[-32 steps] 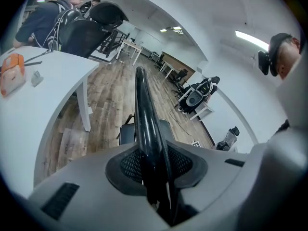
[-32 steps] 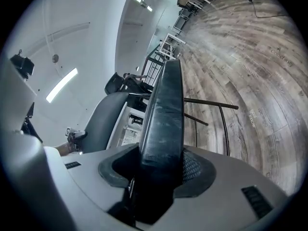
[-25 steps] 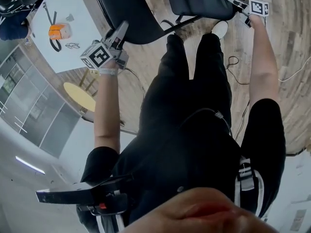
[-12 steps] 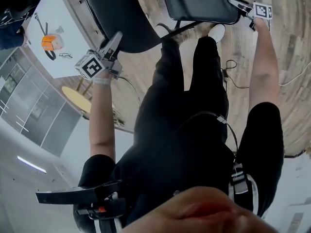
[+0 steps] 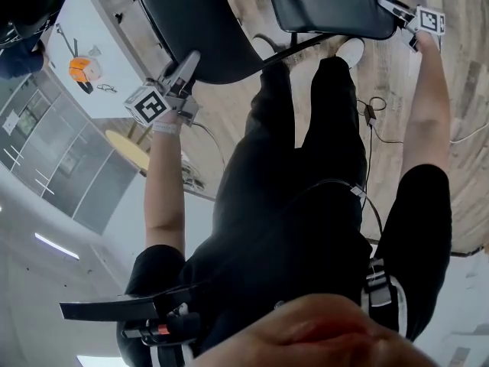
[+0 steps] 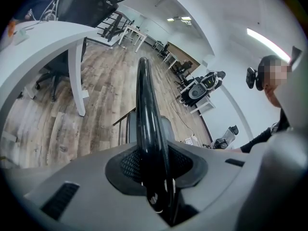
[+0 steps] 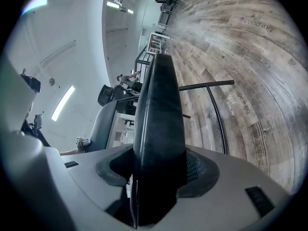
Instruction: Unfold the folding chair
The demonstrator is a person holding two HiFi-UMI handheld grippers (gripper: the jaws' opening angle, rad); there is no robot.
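The folding chair (image 5: 302, 44) stands on the wooden floor (image 5: 451, 75) at the far edge of the head view, just beyond the person's black-trousered legs (image 5: 306, 144). Two dark panels of it show. The curved back panel (image 5: 195, 21) is on the left and the padded seat panel (image 5: 328, 2) is on the right, and a black frame tube runs between them.

The left gripper (image 5: 189, 61) reaches up from the near left to the back panel's lower rim. In the left gripper view its fingers (image 6: 126, 165) are closed on the glossy black rim (image 6: 147, 109), which rises straight out from between the pads.

The right gripper (image 5: 390, 8) is at the seat panel's right edge, at the end of an outstretched bare arm. In the right gripper view its fingers (image 7: 198, 170) sit on either side of the thick matte seat edge (image 7: 161, 119). The seat edge fills the gap between the pads, and the jaws are opening around it. Beyond that edge, a thin black frame tube (image 7: 211, 84) crosses above the planks.

A white shoe (image 5: 351, 50) shows on the floor below the seat panel, and a cable (image 5: 370, 113) lies on the floor to its near right. Far left stands a white table (image 5: 114, 48) carrying an orange object (image 5: 79, 67). A round yellow top (image 5: 126, 150) lies nearer, beside the left forearm.
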